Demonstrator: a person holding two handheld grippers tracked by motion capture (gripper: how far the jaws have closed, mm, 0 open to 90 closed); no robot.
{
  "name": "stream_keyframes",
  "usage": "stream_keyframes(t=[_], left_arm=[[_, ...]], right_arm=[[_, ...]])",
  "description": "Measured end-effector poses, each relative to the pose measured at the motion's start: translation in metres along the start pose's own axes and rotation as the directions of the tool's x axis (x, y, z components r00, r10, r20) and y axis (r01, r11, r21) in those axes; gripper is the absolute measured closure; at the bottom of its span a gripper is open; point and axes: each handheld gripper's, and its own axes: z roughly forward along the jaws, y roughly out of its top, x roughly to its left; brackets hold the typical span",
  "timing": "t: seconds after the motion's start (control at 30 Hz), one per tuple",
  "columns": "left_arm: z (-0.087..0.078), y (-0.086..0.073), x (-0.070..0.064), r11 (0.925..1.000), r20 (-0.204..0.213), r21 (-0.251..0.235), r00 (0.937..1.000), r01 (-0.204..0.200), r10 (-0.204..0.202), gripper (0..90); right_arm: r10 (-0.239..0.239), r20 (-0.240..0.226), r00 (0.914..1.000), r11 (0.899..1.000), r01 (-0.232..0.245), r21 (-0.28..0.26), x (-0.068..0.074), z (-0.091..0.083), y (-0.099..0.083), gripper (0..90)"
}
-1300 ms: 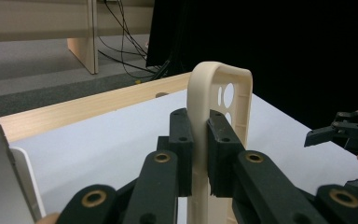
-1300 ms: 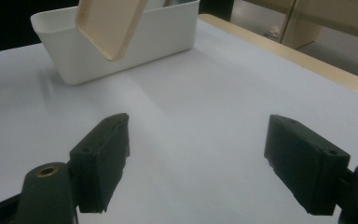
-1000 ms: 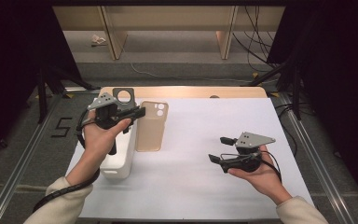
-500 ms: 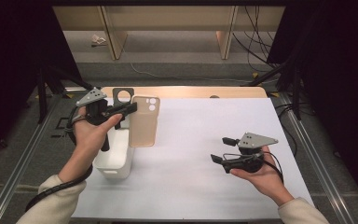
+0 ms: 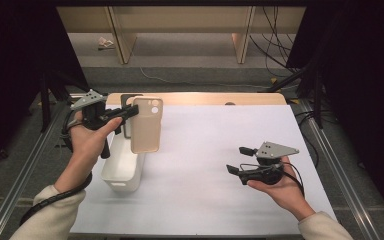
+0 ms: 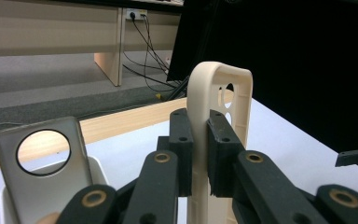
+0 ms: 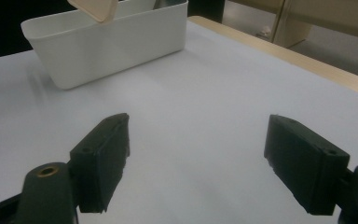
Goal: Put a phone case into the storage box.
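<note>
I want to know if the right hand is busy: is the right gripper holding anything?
No, in the right gripper view the right gripper has its jaws wide apart over the bare white table, with nothing between them.

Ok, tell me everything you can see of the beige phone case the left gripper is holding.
The beige phone case looks like soft matte plastic or silicone, a rounded rectangle with a raised rim and a camera cutout with round holes near its top corner. It is empty. The left gripper has its black jaws shut on one long edge, holding the case upright in the air, apart from the table, beside the white plastic bin. A grey phone case with a round hole stands in that bin.
</note>
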Motion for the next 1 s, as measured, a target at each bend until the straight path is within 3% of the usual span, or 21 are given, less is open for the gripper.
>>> stream_keyframes(t=[1.0], left_arm=[[-0.006,0.007,0.024,0.9999,-0.035,-0.013,0.9994,0.002,-0.002,81.8]], right_arm=[[0.010,0.005,0.9999,1.000,-0.010,-0.010,-0.001,0.000,-0.001,23.4]])
